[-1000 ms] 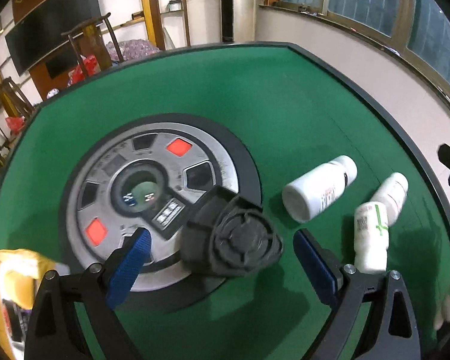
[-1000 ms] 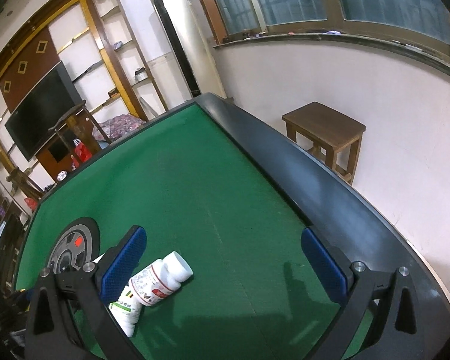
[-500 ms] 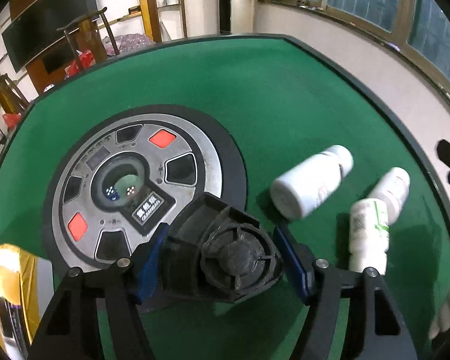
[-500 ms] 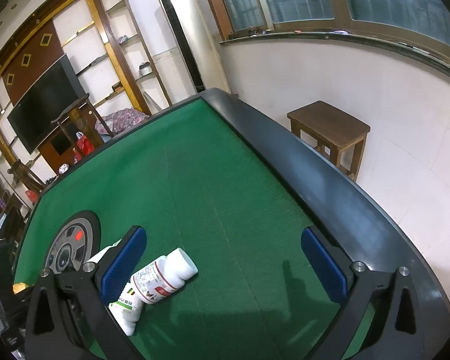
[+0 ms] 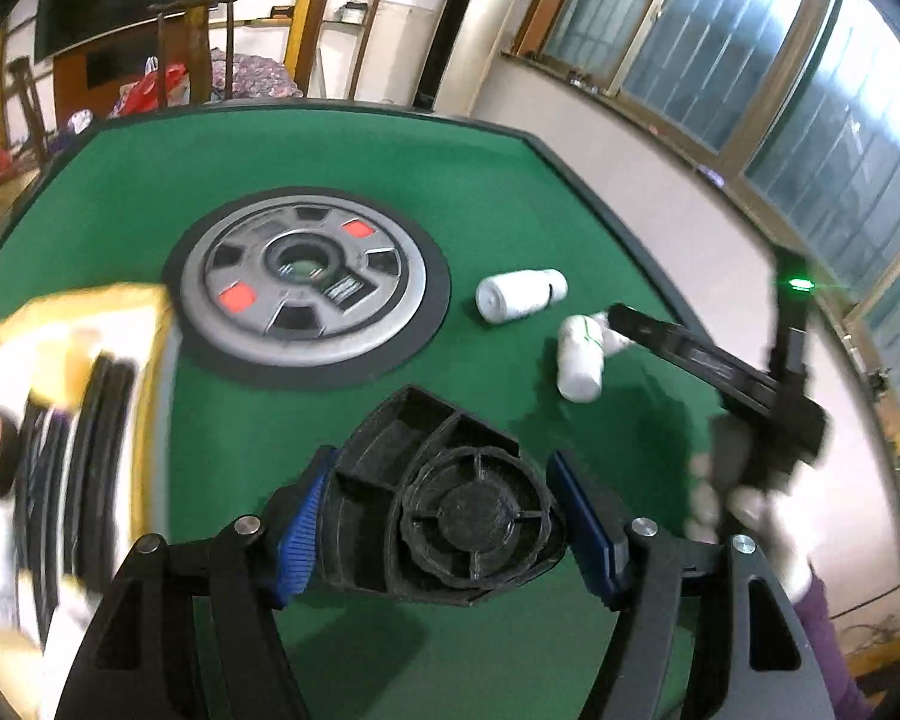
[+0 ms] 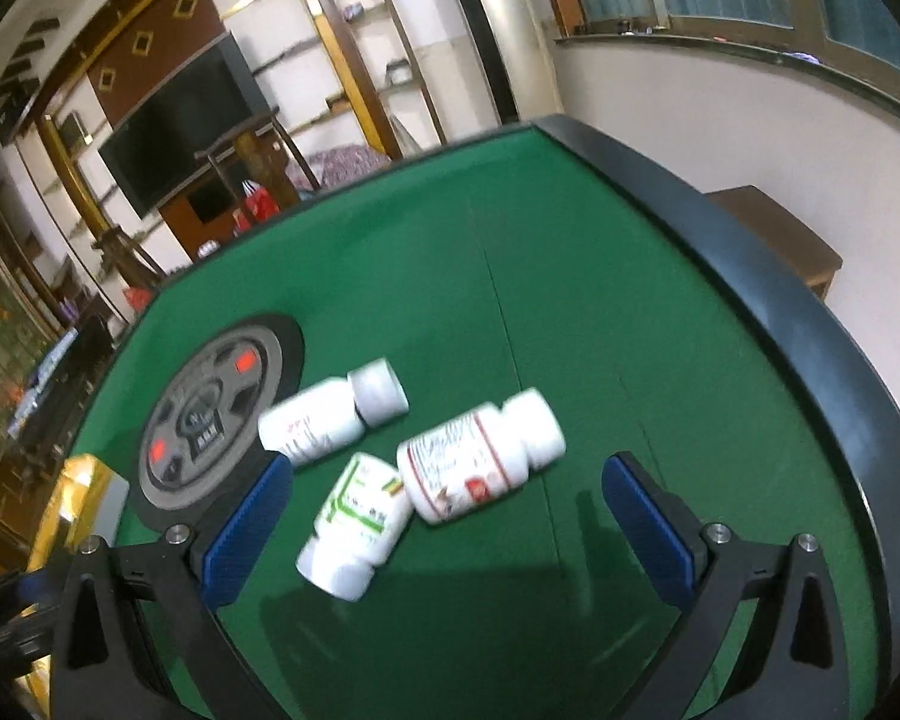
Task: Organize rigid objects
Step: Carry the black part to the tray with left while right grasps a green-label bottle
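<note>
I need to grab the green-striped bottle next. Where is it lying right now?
In the right wrist view, the green-striped bottle lies on its side on the green table, low and left of centre, against the red-labelled bottle.

We see a table [image 6: 570, 312] with a green felt top and a raised black rim. At its centre, at the left of the right wrist view, sits a round grey control disc with two red buttons on a black ring [image 6: 210, 414]. Three white plastic medicine bottles lie on their sides on the felt in the middle of this frame: one with a grey cap [image 6: 330, 414], one with a green-marked label [image 6: 354, 522] and one with a red-marked label [image 6: 480, 456]; the last two touch. A yellow box [image 5: 60, 420], blurred, lies at the left edge of the left wrist view.
</note>
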Motion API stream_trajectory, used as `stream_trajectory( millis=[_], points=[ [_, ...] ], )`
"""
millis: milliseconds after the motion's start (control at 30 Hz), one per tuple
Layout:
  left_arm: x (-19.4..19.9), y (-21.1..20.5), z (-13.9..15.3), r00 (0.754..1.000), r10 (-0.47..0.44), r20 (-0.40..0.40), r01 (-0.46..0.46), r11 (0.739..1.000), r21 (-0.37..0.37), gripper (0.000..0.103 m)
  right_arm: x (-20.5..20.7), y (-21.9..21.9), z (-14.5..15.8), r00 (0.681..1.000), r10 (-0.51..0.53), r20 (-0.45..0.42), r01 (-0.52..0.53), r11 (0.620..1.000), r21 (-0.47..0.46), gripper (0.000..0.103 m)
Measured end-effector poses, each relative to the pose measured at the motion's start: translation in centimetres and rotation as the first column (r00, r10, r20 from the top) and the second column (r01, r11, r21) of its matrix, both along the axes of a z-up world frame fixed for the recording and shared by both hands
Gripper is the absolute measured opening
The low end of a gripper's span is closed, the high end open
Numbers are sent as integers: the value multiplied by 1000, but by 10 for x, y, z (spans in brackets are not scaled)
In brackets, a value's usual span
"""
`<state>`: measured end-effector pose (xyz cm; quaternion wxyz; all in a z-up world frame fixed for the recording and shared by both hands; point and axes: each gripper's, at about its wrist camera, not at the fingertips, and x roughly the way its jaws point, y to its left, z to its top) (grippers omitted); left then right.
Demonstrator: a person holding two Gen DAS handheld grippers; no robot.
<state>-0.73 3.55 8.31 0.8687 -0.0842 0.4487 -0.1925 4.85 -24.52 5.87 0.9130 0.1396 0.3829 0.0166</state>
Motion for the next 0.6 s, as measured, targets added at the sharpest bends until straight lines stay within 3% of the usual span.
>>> stream_trajectory(
  millis=[200, 367, 467, 600],
  points=[
    [-45, 42, 16, 996, 19, 83, -19, 1000, 2, 74, -15, 21, -3, 996, 60, -60, -55, 995, 85, 103],
    [-60, 74, 16, 992, 68, 107, -67, 998, -8, 74, 0, 48, -9, 991, 31, -132, -32, 999, -8, 101],
    [-66, 97, 12, 988, 114, 100, -112, 993, -27, 74, 16, 58, -13, 985, -9, -171, -4, 997, -77, 91],
    [-71, 128, 5, 980, 184, 78, -180, 982, -55, 74, 27, 64, -21, 976, -59, -211, 32, 991, -130, 60]
  ],
)
